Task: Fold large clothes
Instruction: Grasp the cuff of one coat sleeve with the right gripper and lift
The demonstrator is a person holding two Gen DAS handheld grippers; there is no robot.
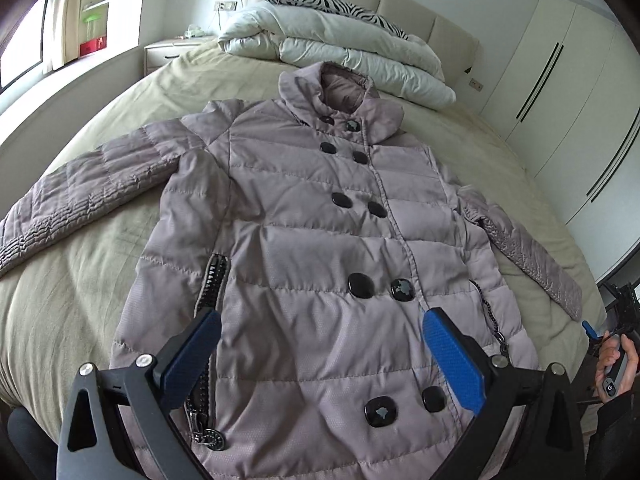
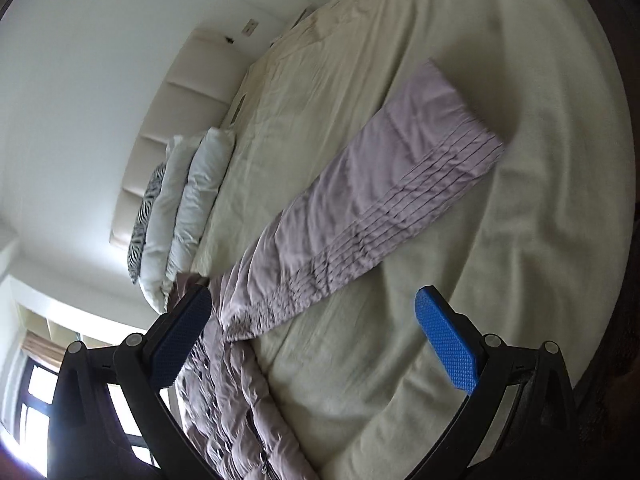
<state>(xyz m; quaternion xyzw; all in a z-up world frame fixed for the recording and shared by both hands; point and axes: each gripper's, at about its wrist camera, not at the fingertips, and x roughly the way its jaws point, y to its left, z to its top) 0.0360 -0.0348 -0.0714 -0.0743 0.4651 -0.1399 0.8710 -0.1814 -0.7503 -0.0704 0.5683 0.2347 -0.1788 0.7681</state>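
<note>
Left hand-held gripper [image 1: 322, 330] above whole coat [image 1: 320, 220]; right's view, one sleeve [image 2: 360, 200].

Soft window [image 1: 24, 46] daylight; fisheye-bent edges; right view blurred, perhaps motion.

Left wrist view looks down past its tool [image 1: 320, 356] over the coat [image 1: 320, 240]; right view, rolled sideways, looks close along the coat's sleeve [image 2: 360, 216]; both share the bed [image 1: 80, 300].

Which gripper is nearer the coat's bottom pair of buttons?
Left. The left gripper hangs open right above the bottom buttons; the right gripper is open off at the coat's sleeve.
</note>
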